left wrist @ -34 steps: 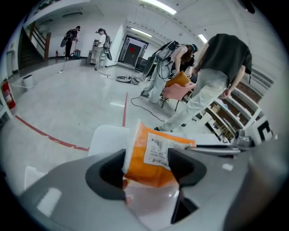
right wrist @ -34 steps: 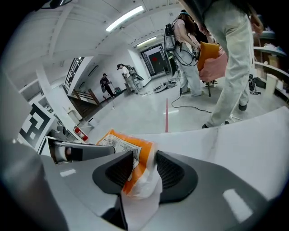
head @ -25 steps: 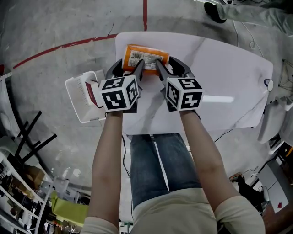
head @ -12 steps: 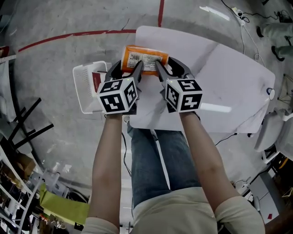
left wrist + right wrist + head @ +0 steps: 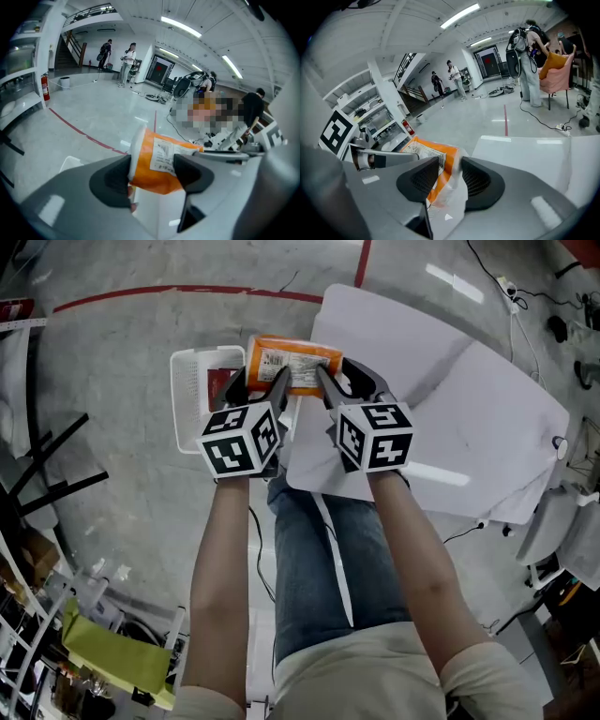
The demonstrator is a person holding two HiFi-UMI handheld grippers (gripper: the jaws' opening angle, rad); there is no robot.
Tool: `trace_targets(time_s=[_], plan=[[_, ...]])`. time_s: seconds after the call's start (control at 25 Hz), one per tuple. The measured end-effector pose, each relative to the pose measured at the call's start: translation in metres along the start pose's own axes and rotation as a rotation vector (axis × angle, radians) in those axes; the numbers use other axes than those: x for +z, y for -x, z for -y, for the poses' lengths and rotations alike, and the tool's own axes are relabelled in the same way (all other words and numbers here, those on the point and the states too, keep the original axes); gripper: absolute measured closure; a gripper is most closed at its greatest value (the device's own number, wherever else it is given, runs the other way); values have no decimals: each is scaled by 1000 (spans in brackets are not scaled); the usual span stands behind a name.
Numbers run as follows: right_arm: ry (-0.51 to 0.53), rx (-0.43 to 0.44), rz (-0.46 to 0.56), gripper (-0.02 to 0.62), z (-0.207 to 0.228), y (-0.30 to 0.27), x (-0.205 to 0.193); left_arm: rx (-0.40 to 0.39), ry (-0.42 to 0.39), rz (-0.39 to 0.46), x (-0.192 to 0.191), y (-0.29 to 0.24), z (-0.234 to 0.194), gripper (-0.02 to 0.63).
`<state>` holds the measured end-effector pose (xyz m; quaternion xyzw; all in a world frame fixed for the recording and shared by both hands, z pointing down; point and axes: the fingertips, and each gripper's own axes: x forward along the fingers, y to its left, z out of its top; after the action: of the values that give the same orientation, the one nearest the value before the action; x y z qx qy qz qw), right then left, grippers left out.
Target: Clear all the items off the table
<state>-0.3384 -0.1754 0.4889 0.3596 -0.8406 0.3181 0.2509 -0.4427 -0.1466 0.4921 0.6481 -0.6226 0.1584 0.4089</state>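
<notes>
An orange packet (image 5: 292,360) with a white printed label hangs in the air, held at both ends. My left gripper (image 5: 261,379) is shut on its left end and my right gripper (image 5: 351,379) on its right end. In the head view the packet is over the gap between the white table (image 5: 450,409) and a white basket (image 5: 192,404) on the floor. In the left gripper view the packet (image 5: 157,159) is pinched between the dark pads of that gripper (image 5: 152,176). In the right gripper view its clear crinkled end (image 5: 440,171) sits in the right gripper (image 5: 449,177).
The basket holds a red item (image 5: 217,385). A red line (image 5: 187,292) runs across the grey floor. Black chair legs (image 5: 56,484) stand at the left, shelves and a green bag (image 5: 122,657) at the lower left. Cables lie beyond the table. People stand far off in the hall.
Both grippers have carried the packet to the left, from above the table's left end to its edge beside the basket. The grip on the packet is unchanged.
</notes>
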Motion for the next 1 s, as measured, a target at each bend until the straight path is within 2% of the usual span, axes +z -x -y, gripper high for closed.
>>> trace_targets(time_s=[1.0], plan=[[120,114,-88,445,-145,-55,-43,106,148,44,-46,82,-138,321]])
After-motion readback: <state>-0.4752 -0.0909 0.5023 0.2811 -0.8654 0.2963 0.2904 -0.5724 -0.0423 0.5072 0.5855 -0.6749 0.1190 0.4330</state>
